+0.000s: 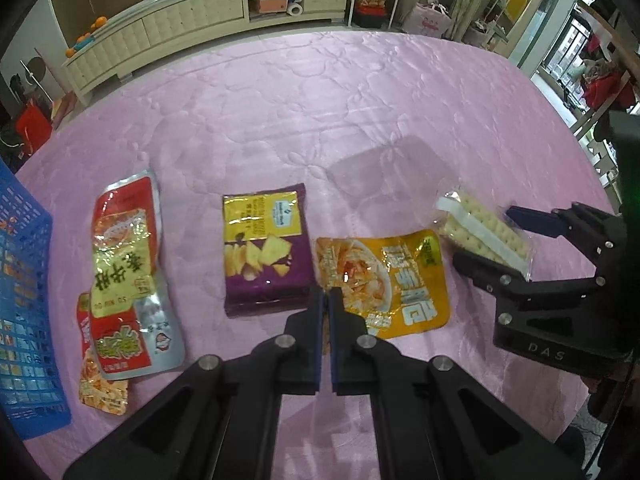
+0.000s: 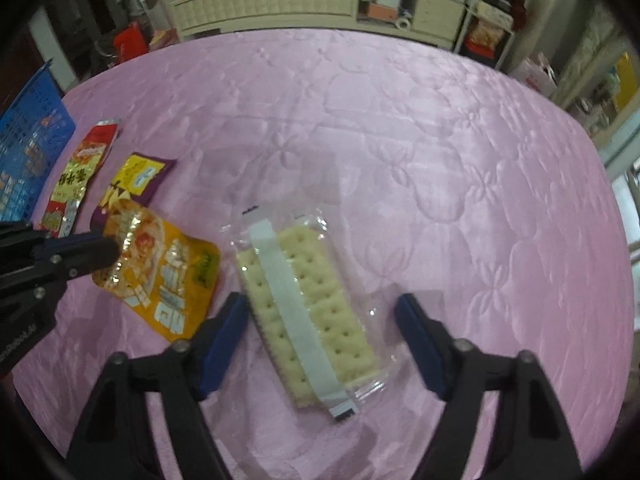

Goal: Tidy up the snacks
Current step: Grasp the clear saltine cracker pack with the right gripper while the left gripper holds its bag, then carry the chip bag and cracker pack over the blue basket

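Along the left edge of the pink quilted bed (image 1: 320, 120): a blue lattice basket (image 1: 24, 300), partly cut off by the view.

Just right of it, near the front edge: a long red and silver pouch (image 1: 124, 240), flat, lying over the top of a smaller red and orange packet (image 1: 104, 392) that pokes out at its near end.

Further right, apart from those two: a purple chip bag (image 1: 264, 248) with a yellow panel, flat, face up.

Right beside it, edges close or touching: a yellow pouch (image 1: 400, 280) with a food picture, flat and a little crumpled.

Over the gap between purple bag and yellow pouch, at their near ends: the left hand-held gripper (image 1: 326, 300), pointing steeply down, jaws closed to a thin slit. Tips right at the yellow pouch's near left corner; cannot tell whether any wrapper is pinched between them.

Right again, near the yellow pouch but not on it: a clear-wrapped cracker pack (image 2: 308, 312), pale crackers in a row, a white strip running lengthways along the top, lying flat and slightly aslant on the bed.

Around that pack: the right hand-held gripper (image 2: 320, 300), jaws standing wide, one blue-padded finger (image 2: 224, 332) just beside the pack's left long side, the other clear of the crackers on the right, over the loose clear wrapper. No squeeze on the pack visible.

Beyond the far edge of the bed: a long cream cabinet (image 1: 192, 20) along the wall.
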A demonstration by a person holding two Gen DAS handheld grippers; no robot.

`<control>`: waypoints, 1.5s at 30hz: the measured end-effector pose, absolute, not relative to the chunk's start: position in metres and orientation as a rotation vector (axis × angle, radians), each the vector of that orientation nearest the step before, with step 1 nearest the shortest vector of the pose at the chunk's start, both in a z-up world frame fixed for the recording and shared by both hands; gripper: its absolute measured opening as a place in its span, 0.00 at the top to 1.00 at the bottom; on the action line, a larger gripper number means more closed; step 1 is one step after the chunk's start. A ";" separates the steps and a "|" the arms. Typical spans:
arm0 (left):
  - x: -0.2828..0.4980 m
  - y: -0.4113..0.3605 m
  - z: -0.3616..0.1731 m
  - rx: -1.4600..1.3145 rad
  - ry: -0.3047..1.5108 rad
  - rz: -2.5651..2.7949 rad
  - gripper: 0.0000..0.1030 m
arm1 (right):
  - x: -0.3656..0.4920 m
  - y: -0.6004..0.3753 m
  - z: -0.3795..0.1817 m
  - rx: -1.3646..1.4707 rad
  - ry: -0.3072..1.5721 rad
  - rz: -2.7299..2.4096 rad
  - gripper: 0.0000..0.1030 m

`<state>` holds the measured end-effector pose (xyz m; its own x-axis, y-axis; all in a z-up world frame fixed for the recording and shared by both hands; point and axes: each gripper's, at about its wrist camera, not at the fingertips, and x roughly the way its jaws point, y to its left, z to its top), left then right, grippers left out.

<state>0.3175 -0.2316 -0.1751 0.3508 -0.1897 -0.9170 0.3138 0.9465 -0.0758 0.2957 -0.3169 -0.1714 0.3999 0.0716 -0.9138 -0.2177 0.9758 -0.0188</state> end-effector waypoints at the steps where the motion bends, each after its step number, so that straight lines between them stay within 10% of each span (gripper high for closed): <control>1: 0.316 -0.235 -0.177 0.124 1.168 -0.328 0.98 | 0.294 -0.315 -0.170 -0.154 1.142 0.201 0.36; 45: 0.188 -0.046 0.002 0.019 0.835 -0.219 1.00 | 0.187 -0.136 0.008 -0.074 0.902 0.372 0.47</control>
